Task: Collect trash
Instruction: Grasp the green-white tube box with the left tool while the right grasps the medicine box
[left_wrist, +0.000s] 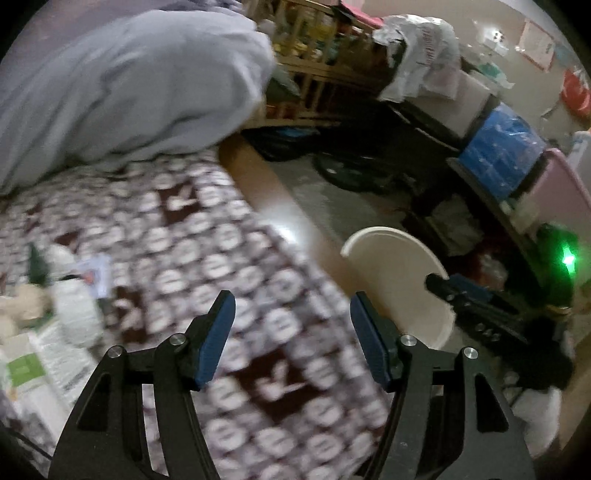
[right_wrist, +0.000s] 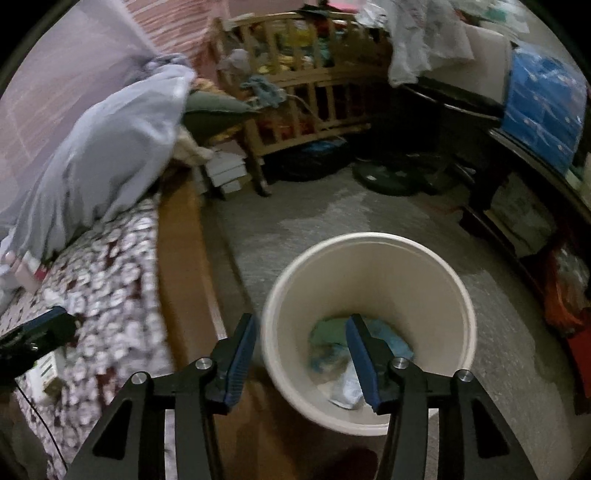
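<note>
A cream waste bin (right_wrist: 369, 266) stands on the floor beside the bed; it holds crumpled green, blue and white trash (right_wrist: 332, 343). My right gripper (right_wrist: 301, 354) is open and empty, held above the bin's near left rim. The bin also shows in the left wrist view (left_wrist: 391, 266). My left gripper (left_wrist: 291, 328) is open and empty over the patterned bedspread (left_wrist: 207, 258). Loose trash lies on the bed at the far left: a clear plastic bottle (left_wrist: 74, 306), paper scraps (left_wrist: 98, 273) and cartons (left_wrist: 33, 365). The right gripper (left_wrist: 465, 295) appears at the bin's far side.
A large grey-blue pillow (left_wrist: 122, 81) lies at the head of the bed. A wooden bed edge (right_wrist: 177, 258) runs beside the bin. A wooden crib (right_wrist: 314, 85) full of things stands at the back. Dark shelves (right_wrist: 517, 155) with a blue bundle line the right.
</note>
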